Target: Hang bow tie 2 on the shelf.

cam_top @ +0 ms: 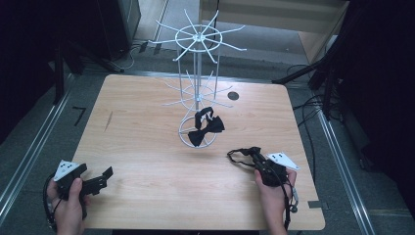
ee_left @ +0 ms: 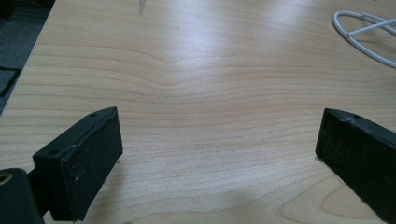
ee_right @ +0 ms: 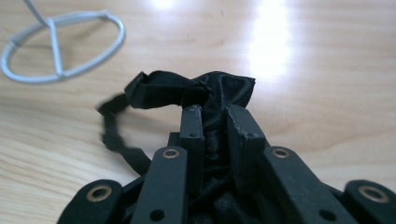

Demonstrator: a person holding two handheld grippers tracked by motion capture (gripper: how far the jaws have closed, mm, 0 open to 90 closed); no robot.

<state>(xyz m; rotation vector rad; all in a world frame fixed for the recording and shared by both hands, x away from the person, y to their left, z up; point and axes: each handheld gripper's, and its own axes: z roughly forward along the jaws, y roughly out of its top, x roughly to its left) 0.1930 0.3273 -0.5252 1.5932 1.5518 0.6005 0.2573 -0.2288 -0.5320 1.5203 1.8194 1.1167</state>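
Two grippers sit at the near edge of a wooden table (cam_top: 147, 147), one in each of the person's hands. The right gripper (ee_right: 215, 116) has its jaws pressed together on a black bow tie (ee_right: 219, 93), pinching the bunched cloth between them; in the right gripper view the fabric puffs out just past the jaw tips and its thin strap (ee_right: 112, 135) loops down onto the wood to the left of the jaws. In the high view that same bow tie (cam_top: 247, 155) trails from the right gripper (cam_top: 257, 159) toward the middle of the table, and the right hand (cam_top: 274, 196) grips the tool from behind.

The left gripper (cam_top: 103, 176) has its jaws spread wide apart with nothing between them; in the left gripper view (ee_left: 217, 140) bare wood lies between the two black pads (ee_left: 88, 163). The left hand (cam_top: 66, 200) holds it low at the table's near left corner.

Ahead of both grippers, well beyond the jaws, stands a white wire rack (cam_top: 198, 73) with spokes at two levels and a ring base (ee_right: 60, 46). A second bow tie (cam_top: 208, 128), also black, hangs low on the rack, just above that base.
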